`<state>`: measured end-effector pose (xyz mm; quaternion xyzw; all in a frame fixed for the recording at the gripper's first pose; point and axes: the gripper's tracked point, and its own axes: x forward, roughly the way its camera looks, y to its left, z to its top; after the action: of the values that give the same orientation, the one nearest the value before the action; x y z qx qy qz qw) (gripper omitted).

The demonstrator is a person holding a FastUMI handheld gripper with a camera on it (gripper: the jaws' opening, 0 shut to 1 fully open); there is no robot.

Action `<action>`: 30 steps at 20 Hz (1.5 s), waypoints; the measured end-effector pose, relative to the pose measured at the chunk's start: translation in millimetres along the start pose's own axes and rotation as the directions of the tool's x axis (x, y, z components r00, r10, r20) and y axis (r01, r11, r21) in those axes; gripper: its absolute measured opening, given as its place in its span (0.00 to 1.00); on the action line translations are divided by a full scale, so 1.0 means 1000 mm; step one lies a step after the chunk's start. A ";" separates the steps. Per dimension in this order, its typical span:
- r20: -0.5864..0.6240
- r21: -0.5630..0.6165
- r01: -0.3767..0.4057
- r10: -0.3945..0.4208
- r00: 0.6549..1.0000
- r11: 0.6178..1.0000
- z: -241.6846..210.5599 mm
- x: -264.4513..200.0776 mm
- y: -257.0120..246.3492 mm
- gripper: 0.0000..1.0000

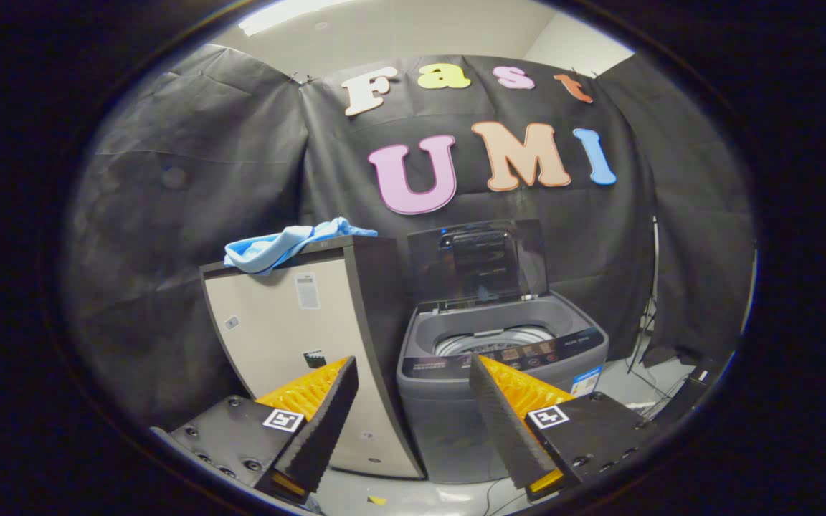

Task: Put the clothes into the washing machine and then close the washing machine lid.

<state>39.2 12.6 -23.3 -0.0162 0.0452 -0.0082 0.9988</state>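
The gripper [413, 373] sits wide open with nothing in it, well back from everything, so this looks like the very start: go get the clothes. The clothes [291, 244] are a light blue bundle, draped on top of the tall beige cabinet [291, 337] that stands beyond the left finger, up and to the left of where the gripper points. The washing machine [499, 373] is straight ahead past the right finger, just beside the cabinet, with its lid [481, 261] propped upright at the back. The drum [492, 340] looks empty from here (only the upper rim of it shows, so can't say for sure what's deeper down). To do the pick well, the person would probably want to raise the gripper and swing it left, come in level with the cabinet top, and pinch a thick fold in the middle of the bundle rather than a loose corner, so the cloth doesn't trail and snag on the cabinet edge. Nothing is in the machine yet, lid step comes way later.
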 end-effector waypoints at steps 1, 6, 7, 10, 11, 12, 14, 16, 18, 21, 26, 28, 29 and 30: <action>-0.003 -0.002 -0.007 0.007 1.000 1.000 0.004 0.002 0.007 0.98; -0.005 -0.005 -0.029 0.029 1.000 1.000 0.041 0.014 0.054 0.97; -0.006 0.007 -0.044 0.044 0.999 0.999 0.052 0.017 0.067 0.97; -0.014 0.030 -0.025 0.025 1.000 0.999 0.094 0.029 0.095 0.97; -0.033 0.046 -0.006 0.007 0.999 0.999 0.105 0.035 0.103 0.97; -0.049 0.066 -0.009 0.012 0.999 0.998 0.112 0.042 0.116 0.97; -0.062 0.117 -0.047 0.055 0.997 0.992 0.135 0.060 0.145 0.97; -0.096 0.159 -0.075 0.091 0.991 0.984 0.151 0.077 0.165 0.97; -0.069 0.132 -0.079 0.089 0.994 0.988 0.182 0.107 0.175 0.97; -0.048 0.084 -0.088 0.092 0.995 0.993 0.212 0.145 0.191 0.97; -0.080 0.048 -0.119 0.123 0.989 0.992 0.225 0.222 0.226 0.98; -0.157 -0.015 -0.104 0.100 0.982 0.994 0.215 0.256 0.230 0.98; -0.194 -0.023 -0.119 0.112 0.975 0.993 0.207 0.275 0.238 0.98; -0.229 -0.045 -0.135 0.121 0.966 0.990 0.198 0.289 0.245 0.97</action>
<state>348.4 258.1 139.3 -0.0424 0.1595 0.0559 0.9847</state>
